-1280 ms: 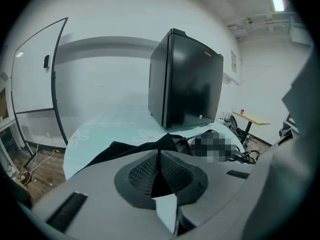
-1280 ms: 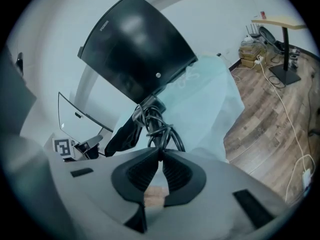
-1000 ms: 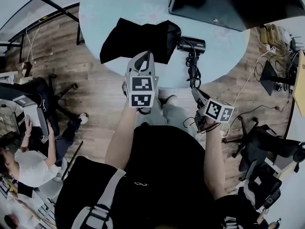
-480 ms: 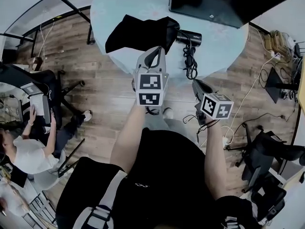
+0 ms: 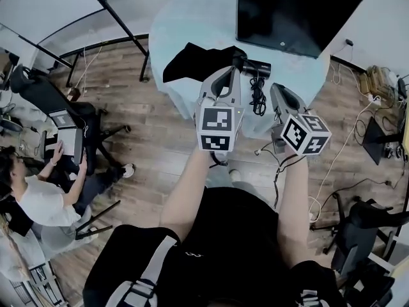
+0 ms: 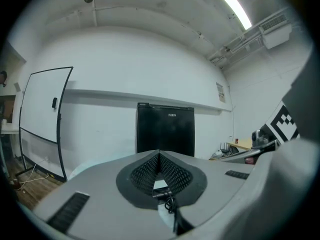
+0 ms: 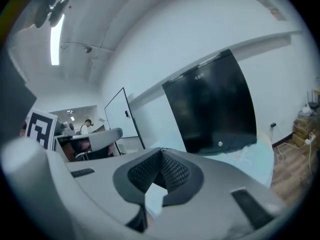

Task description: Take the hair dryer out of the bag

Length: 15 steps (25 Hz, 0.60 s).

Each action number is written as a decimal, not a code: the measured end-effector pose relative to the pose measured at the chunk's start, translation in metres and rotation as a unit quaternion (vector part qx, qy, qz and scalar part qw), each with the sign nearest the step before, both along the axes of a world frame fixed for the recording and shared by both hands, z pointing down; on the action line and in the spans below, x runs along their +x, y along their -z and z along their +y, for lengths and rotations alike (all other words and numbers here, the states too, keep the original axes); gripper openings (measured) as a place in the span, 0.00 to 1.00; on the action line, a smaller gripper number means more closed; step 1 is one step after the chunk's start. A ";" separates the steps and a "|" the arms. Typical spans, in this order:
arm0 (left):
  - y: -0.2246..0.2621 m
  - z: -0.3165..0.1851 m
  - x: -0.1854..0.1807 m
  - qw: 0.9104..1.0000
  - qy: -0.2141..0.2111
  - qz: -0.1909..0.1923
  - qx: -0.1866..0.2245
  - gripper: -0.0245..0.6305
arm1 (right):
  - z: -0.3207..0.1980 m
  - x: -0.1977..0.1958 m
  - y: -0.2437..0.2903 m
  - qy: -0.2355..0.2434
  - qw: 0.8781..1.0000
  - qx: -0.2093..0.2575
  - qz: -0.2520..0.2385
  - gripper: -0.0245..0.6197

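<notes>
Head view showed a round, pale tabletop (image 5: 185,18). A crumpled black bag (image 5: 195,62) lay on it, toward its near edge. The black hair dryer (image 5: 257,66) lay on the tabletop outside the bag, with one end against the bag's side. Its coiled cord (image 5: 258,98) trailed toward the tabletop's near rim. A large black screen (image 5: 294,11) stood at the far side of the tabletop.

Both claws hung over the tabletop's near edge, clear of the bag and the dryer. The left claw (image 5: 223,75) was nearer the bag's end of the tabletop and the right claw (image 5: 277,91) nearer the dryer's end. In the left gripper view the left claw's jaws were pressed together with nothing gripped. In the right gripper view the right claw's jaws had just been closing and met at the tips, also with nothing gripped. A seated person (image 5: 38,203) was on the floor, well away from the tabletop.
</notes>
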State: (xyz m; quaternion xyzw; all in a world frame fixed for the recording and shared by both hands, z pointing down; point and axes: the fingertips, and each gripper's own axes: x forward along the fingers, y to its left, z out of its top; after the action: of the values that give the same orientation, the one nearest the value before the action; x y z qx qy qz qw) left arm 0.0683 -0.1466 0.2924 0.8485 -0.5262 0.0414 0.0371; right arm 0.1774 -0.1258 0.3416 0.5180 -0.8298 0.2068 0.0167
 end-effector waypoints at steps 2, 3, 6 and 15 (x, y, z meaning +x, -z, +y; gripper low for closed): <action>0.019 0.004 0.000 1.000 0.001 0.006 0.018 0.06 | -0.004 0.003 0.030 -0.007 0.999 0.037 -0.004 0.05; 0.028 0.006 0.001 1.000 0.002 0.009 0.027 0.06 | -0.005 0.004 0.045 -0.011 0.998 0.055 -0.007 0.05; 0.053 0.009 0.000 0.998 0.011 0.026 0.049 0.06 | -0.005 0.005 0.087 -0.012 0.994 0.103 -0.015 0.05; 0.093 0.024 0.028 0.995 0.007 0.063 0.076 0.06 | 0.017 0.014 0.144 -0.049 0.982 0.184 0.008 0.04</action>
State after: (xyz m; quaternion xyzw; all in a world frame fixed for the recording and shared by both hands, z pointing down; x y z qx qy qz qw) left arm 0.0959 -0.1228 0.1991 0.8464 -0.5300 -0.0519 0.0059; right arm 0.1914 -0.1088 0.1976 0.5539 -0.8272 0.0473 -0.0821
